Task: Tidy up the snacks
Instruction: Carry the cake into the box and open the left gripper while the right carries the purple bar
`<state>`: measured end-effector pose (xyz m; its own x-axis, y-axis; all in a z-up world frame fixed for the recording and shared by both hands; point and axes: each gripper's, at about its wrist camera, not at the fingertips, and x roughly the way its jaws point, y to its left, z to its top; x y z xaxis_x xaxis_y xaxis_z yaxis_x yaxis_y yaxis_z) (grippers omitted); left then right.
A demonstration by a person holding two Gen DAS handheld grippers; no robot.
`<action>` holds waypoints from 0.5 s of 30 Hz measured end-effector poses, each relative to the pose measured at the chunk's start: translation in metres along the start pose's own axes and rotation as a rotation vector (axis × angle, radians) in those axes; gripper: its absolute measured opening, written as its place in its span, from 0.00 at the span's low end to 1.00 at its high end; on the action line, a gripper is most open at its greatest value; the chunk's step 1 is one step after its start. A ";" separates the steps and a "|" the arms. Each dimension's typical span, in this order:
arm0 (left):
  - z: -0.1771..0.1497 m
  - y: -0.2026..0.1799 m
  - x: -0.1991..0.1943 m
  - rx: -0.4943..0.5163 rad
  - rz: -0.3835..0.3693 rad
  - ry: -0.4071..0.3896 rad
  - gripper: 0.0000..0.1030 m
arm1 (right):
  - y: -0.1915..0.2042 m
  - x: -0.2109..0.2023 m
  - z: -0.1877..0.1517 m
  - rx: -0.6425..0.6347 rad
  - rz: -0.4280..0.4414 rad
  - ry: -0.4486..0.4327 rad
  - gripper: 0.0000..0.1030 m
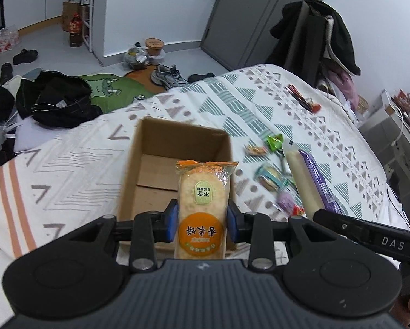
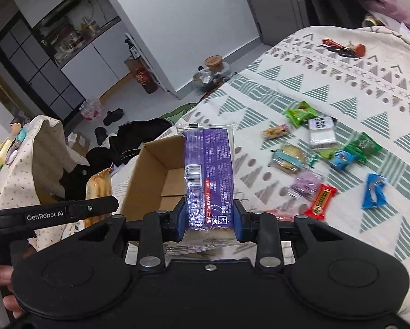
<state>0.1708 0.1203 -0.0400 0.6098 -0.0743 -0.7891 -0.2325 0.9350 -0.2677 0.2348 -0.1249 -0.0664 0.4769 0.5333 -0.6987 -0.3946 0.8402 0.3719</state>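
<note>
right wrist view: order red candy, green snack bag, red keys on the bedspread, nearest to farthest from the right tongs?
From the right tongs:
1. red candy, just right of them
2. green snack bag, mid-bedspread, farther up
3. red keys, far end of the bedspread

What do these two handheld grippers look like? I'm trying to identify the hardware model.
Both are black, with two round discs flanking a ribbed central body, silver pivot screws and blue pads on the fingers. The left gripper reads "GenRobot.AI" on its side, seen from the right wrist camera; the right gripper reads "DAS". No cables or sleeves show.
</note>
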 end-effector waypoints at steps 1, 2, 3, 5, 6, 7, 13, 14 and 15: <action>0.002 0.003 0.000 -0.003 0.002 -0.001 0.34 | 0.004 0.002 0.001 -0.003 0.000 0.001 0.32; 0.004 0.008 0.000 -0.007 0.003 -0.003 0.34 | 0.007 0.005 0.003 -0.005 0.001 0.003 0.32; 0.006 0.011 0.000 -0.011 0.004 -0.003 0.34 | 0.010 0.007 0.005 -0.008 0.003 0.004 0.31; 0.010 0.018 0.002 -0.018 0.004 -0.002 0.34 | 0.017 0.012 0.008 -0.019 0.007 0.007 0.31; 0.012 0.021 0.003 -0.021 0.005 -0.001 0.34 | 0.020 0.015 0.009 -0.026 0.010 0.008 0.30; 0.014 0.025 0.004 -0.023 0.005 0.000 0.34 | 0.023 0.017 0.011 -0.031 0.016 0.009 0.07; 0.023 0.040 0.013 -0.038 0.001 0.011 0.33 | 0.038 0.033 0.020 -0.050 0.018 0.028 0.00; 0.024 0.042 0.015 -0.041 0.000 0.015 0.34 | 0.038 0.035 0.021 -0.042 0.016 0.034 0.00; 0.025 0.043 0.016 -0.043 -0.001 0.019 0.34 | 0.038 0.036 0.022 -0.037 0.006 0.041 0.01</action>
<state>0.1891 0.1678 -0.0505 0.5956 -0.0823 -0.7991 -0.2644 0.9192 -0.2917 0.2541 -0.0712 -0.0644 0.4423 0.5333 -0.7211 -0.4263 0.8324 0.3541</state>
